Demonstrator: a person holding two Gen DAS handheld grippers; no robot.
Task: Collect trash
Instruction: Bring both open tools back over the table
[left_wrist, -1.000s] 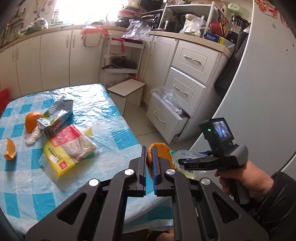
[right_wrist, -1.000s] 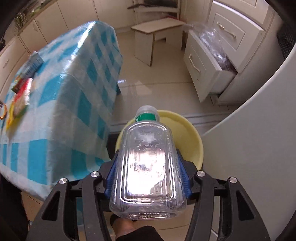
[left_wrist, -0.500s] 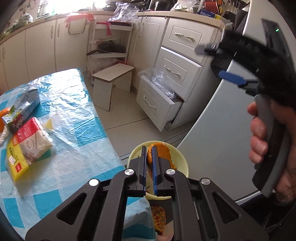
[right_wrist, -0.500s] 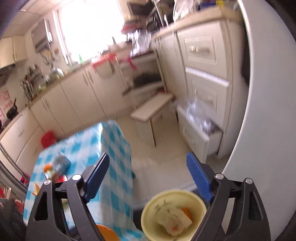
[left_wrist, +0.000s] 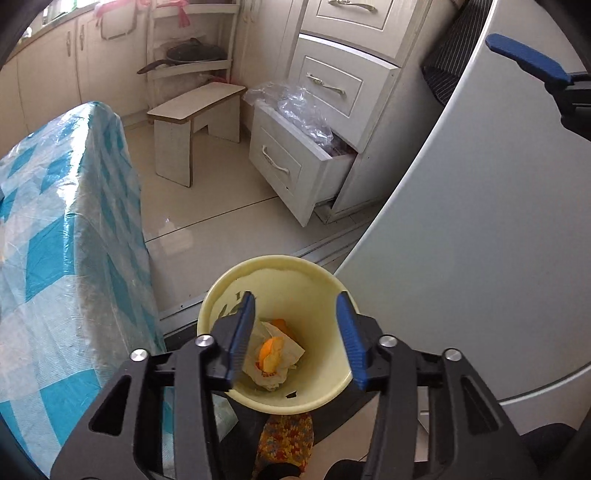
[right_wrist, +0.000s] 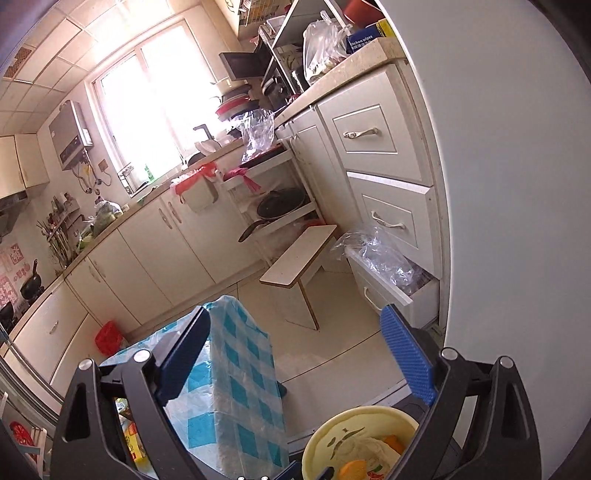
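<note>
Kitchen floor beside checked table (left_wrist: 74, 236) | yellow bin (left_wrist: 317, 280) at 6 o'clock, orange peel (left_wrist: 271, 352) inside | left gripper (left_wrist: 295, 336) just opened, empty, over bin | right gripper (right_wrist: 295, 354) just opened, empty | step: drop done | next: return to table for remaining trash.

This is a home kitchen. Cream cabinets (right_wrist: 155, 243) under a pale stone countertop (right_wrist: 354, 59) line the far walls, with a bright window (right_wrist: 147, 107) and a grey wall-mounted water heater (right_wrist: 70, 134). A black frying pan (right_wrist: 277, 205) sits on a white shelf rack, near a table in a blue-checked cloth (right_wrist: 240, 369).
</note>
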